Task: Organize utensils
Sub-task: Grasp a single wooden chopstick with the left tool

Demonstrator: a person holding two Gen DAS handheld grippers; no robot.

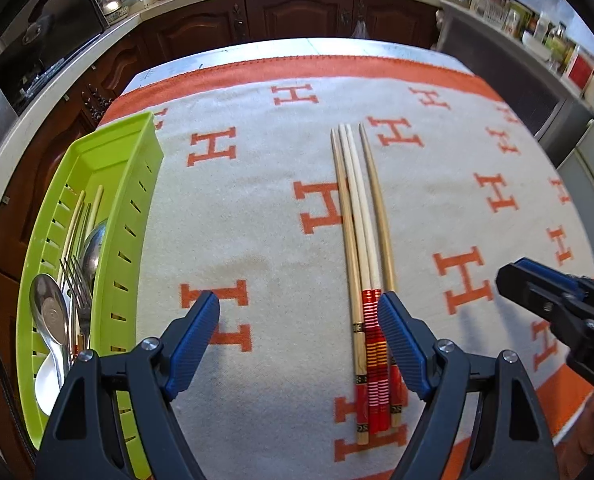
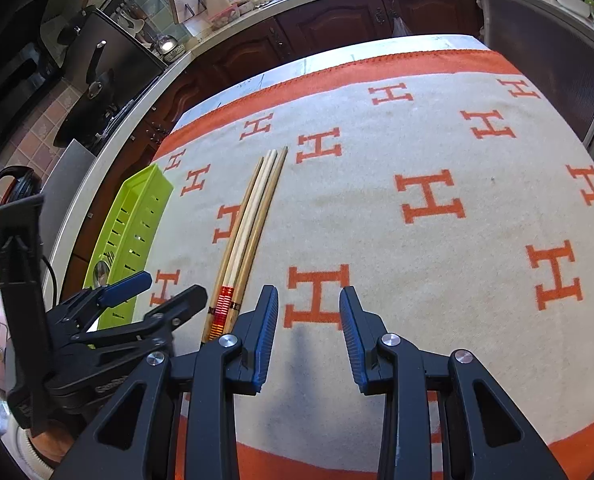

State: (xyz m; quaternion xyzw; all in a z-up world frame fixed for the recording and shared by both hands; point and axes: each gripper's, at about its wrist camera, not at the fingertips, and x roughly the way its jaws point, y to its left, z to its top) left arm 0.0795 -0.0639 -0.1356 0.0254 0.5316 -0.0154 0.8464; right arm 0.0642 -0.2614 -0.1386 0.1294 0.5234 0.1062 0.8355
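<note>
So the green tray (image 1: 135, 200) sits at the left edge of the desk (image 1: 257, 240), on the cream blanket (image 1: 437, 208) with orange H's. It's slotted along the sides, and inside there's a jumble: two metal spoons (image 1: 49, 312), a fork (image 1: 77, 280), a white spoon (image 1: 49, 384) at the near end, plus a couple of pale chopsticks (image 1: 81, 216) lying lengthwise.

Out on the blanket, well apart from the tray, four more chopsticks (image 1: 357, 240) lie side by side, tips pointing away, red and yellow banded ends nearest.

Left gripper (image 1: 299, 308) is spread wide with nothing in it, hanging over the blanket, its right finger just over the banded ends. Right gripper (image 2: 309, 304) has its jaws partly apart, also empty, over a bare patch just right of the chopsticks.
</note>
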